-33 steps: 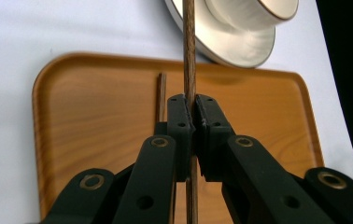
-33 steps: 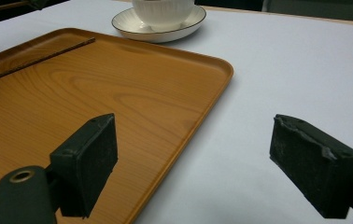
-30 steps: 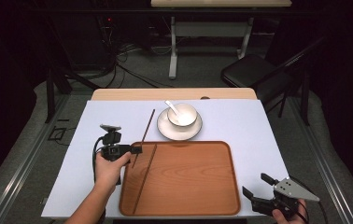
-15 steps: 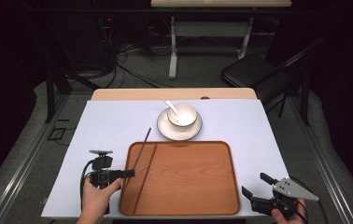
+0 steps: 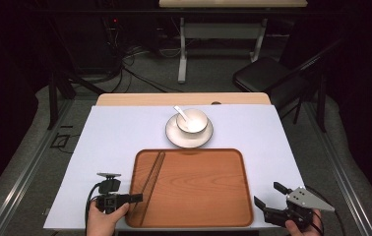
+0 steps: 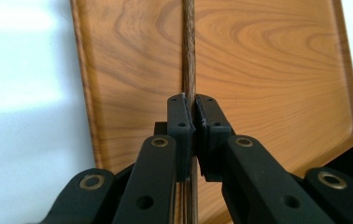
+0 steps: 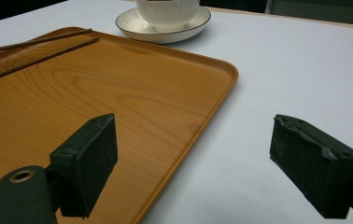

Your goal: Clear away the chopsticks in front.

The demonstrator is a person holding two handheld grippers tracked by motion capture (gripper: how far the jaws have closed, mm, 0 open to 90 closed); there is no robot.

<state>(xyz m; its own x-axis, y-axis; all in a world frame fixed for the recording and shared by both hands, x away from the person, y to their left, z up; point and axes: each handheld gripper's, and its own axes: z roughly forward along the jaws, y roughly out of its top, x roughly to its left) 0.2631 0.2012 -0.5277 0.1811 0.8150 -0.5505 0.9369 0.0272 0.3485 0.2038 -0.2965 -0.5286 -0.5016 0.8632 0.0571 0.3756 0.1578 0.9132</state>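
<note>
Chopsticks [image 5: 150, 178] lowered onto tray [image 5: 199, 187], ends hidden by left tool [image 5: 137, 198].

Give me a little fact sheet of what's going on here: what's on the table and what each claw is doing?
Surface: white table cover
Tray: wooden tray, near the person
Chopsticks: chopsticks lying along the tray's left side
Crockery: white bowl with spoon on a saucer, beyond the tray
Left claw: left claw shut on the chopsticks
Right claw: right claw open, holding nothing, at the tray's right corner
</note>
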